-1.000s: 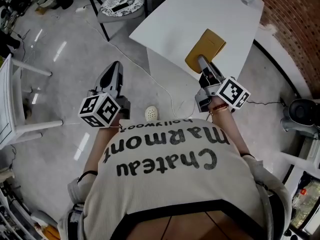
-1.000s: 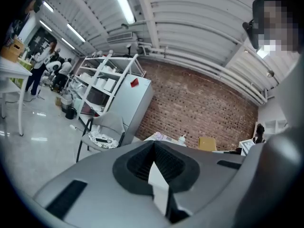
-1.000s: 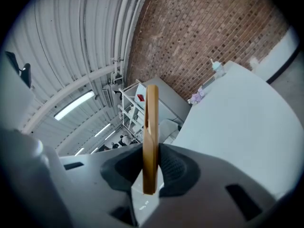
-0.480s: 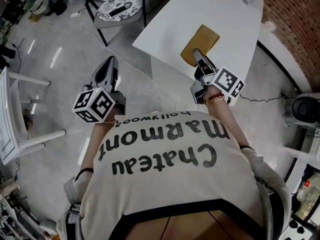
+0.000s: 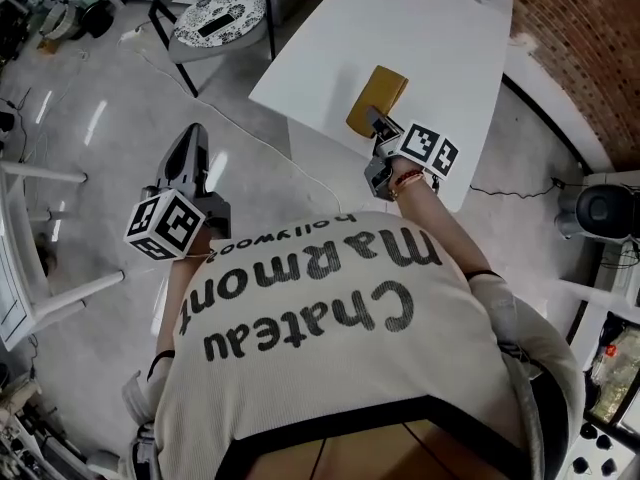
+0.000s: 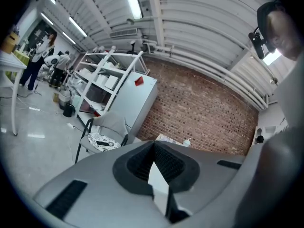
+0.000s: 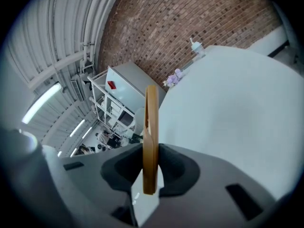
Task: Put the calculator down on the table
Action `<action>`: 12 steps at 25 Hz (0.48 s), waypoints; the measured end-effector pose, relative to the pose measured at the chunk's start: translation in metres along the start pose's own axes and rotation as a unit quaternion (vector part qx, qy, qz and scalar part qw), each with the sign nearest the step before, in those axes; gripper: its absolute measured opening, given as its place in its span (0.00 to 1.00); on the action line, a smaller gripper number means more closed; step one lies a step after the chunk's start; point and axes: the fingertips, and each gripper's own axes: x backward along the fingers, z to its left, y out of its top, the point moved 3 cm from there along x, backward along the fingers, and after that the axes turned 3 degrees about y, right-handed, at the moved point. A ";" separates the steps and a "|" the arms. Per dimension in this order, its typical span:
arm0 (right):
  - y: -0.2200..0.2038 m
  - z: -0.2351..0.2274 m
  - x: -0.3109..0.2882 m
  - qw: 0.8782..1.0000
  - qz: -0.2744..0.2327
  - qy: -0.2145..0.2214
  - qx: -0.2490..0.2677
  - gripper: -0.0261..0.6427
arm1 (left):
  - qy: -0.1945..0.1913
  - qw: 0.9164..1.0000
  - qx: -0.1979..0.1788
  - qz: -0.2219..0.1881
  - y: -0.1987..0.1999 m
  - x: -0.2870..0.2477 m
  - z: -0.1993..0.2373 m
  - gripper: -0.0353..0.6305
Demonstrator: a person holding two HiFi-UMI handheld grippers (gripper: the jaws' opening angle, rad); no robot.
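Table (image 5: pixel 440 38), white and wide, lies ahead of and beneath right gripper (image 5: pixel 375 118); in the right gripper view its top fills the ground to the right of the jaws. Brick wall (image 7: pixel 190 18) rises beyond the table's far end, straight ahead of that gripper. Chair (image 5: pixel 215 16) with patterned seat stands on grey floor ahead of left gripper (image 5: pixel 190 136), well off to the left of the table. Left gripper hangs over the floor, well apart from the table, jaws pressed together at the tips with nothing between them. Right gripper sits over the table's near edge, jaws pinching the near end of calculator (image 5: pixel 378 96), a flat tan slab. Calculator juts forward from the jaws over the tabletop, seen edge-on in the right gripper view. Cannot tell whether its underside touches the table.
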 end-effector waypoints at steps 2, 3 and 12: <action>-0.002 -0.011 -0.001 1.000 0.009 -0.023 0.013 0.17 | 0.007 1.000 0.002 0.003 0.000 0.001 0.004 0.05; -0.003 -0.015 -0.002 0.999 0.014 -0.032 0.019 0.17 | 0.010 1.000 0.004 0.004 0.000 0.002 0.006 0.05; -0.023 -0.040 0.003 0.987 0.101 -0.086 0.086 0.17 | 0.035 0.999 0.019 0.010 -0.013 0.012 0.022 0.05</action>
